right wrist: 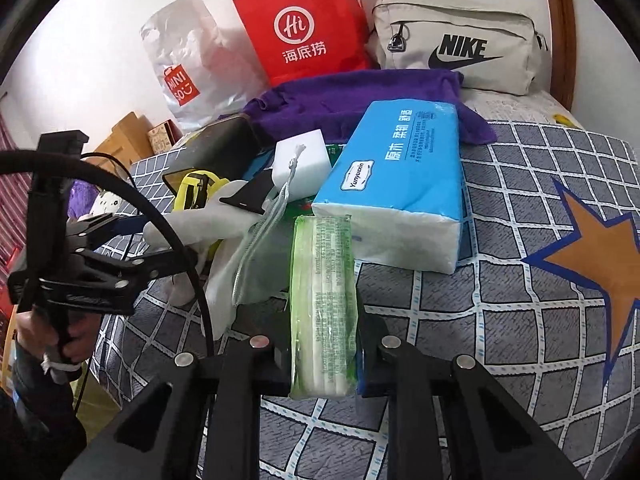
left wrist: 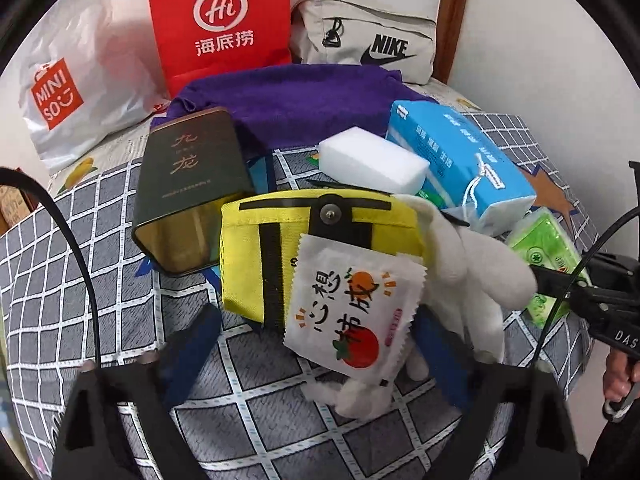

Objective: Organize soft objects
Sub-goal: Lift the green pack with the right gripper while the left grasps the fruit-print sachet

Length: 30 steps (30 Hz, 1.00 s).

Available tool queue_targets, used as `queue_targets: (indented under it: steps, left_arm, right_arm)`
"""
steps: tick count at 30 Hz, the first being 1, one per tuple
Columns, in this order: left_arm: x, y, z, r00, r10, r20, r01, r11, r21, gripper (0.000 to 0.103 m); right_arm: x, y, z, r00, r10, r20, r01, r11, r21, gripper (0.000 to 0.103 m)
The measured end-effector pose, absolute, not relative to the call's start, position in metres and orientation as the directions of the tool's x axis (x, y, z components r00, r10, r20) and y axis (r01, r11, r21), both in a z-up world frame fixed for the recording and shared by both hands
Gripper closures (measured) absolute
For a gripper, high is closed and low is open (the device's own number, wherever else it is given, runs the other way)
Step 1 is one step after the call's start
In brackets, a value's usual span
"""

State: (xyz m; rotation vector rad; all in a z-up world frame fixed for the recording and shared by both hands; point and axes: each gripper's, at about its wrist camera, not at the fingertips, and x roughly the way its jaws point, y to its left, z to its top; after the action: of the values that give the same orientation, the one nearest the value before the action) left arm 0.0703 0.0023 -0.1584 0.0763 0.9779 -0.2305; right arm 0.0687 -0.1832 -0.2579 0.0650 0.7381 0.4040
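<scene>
- Left wrist view: left gripper [left wrist: 316,354] low over the checked bed cover [left wrist: 120,208], jaws spread wide, gripping nothing.
- Between the blue fingers [left wrist: 192,352]: a white sachet with orange and tomato print [left wrist: 354,310], leaning on a yellow pouch [left wrist: 280,252].
- Just right of the sachet, a white plush toy [left wrist: 472,272], touching both pouch and sachet.
- Behind the pouch: a dark tin [left wrist: 192,184], a white sponge block [left wrist: 372,164], a blue tissue pack [left wrist: 460,156] and a purple towel [left wrist: 296,104].
- At the back wall: a MINISO bag [left wrist: 76,92], a red paper bag [left wrist: 220,24] and a grey Nike bag [left wrist: 372,36].
- Right wrist view: right gripper [right wrist: 323,354] with jaws pressed onto a green tissue packet [right wrist: 324,300], pinched on edge, far end touching the blue tissue pack [right wrist: 400,184].
- Left of the packet, the white plush toy [right wrist: 208,224] beside a grey mesh drawstring bag [right wrist: 260,264]; the other gripper reaching in there.
- Orange star [right wrist: 600,264] printed on the bed cover [right wrist: 500,320] at right.
</scene>
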Motion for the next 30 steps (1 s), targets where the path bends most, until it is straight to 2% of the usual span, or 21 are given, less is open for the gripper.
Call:
queue_targets:
  steps: [1, 3, 5, 8, 10, 15, 20, 21, 23, 30]
  left_arm:
    - [0.071, 0.006, -0.159, 0.524, -0.181, -0.832, 0.24, 0.969, -0.06, 0.031]
    - [0.069, 0.012, -0.158, 0.509, -0.221, -0.832, 0.25, 0.963, -0.102, 0.053]
    - [0.065, 0.017, -0.155, 0.502, -0.251, -0.828, 0.263, 0.956, -0.13, 0.064]
    - [0.056, 0.022, -0.148, 0.505, -0.252, -0.826, 0.272, 0.954, -0.125, 0.07]
    - [0.05, 0.026, -0.145, 0.514, -0.23, -0.826, 0.269, 0.958, -0.1, 0.078]
    - [0.053, 0.048, -0.15, 0.517, -0.2, -0.832, 0.202, 0.973, -0.109, 0.08]
    - [0.065, 0.045, -0.16, 0.512, -0.203, -0.834, 0.207, 0.972, -0.109, 0.08]
    - [0.068, 0.044, -0.163, 0.505, -0.203, -0.839, 0.204, 0.973, -0.112, 0.082]
    - [0.071, 0.044, -0.169, 0.485, -0.206, -0.85, 0.191, 0.973, -0.127, 0.098]
    - [0.06, 0.054, -0.149, 0.534, -0.234, -0.813, 0.168, 0.971, -0.169, 0.099]
  right_arm:
    - [0.069, -0.184, -0.258, 0.666, 0.379, -0.642, -0.334, 0.922, 0.198, 0.082]
    - [0.069, -0.184, -0.258, 0.667, 0.381, -0.64, -0.333, 0.921, 0.202, 0.082]
    - [0.069, -0.185, -0.258, 0.665, 0.384, -0.641, -0.335, 0.92, 0.204, 0.082]
    - [0.069, -0.184, -0.257, 0.663, 0.39, -0.639, -0.339, 0.918, 0.207, 0.082]
    - [0.07, -0.184, -0.256, 0.661, 0.399, -0.636, -0.343, 0.914, 0.217, 0.082]
    - [0.072, -0.18, -0.258, 0.649, 0.405, -0.644, -0.346, 0.911, 0.224, 0.082]
    - [0.072, -0.176, -0.258, 0.646, 0.41, -0.644, -0.35, 0.909, 0.227, 0.082]
    - [0.072, -0.176, -0.258, 0.644, 0.413, -0.644, -0.351, 0.908, 0.231, 0.082]
    - [0.072, -0.175, -0.258, 0.638, 0.417, -0.647, -0.354, 0.905, 0.235, 0.082]
    - [0.067, -0.174, -0.25, 0.647, 0.408, -0.644, -0.355, 0.909, 0.219, 0.082]
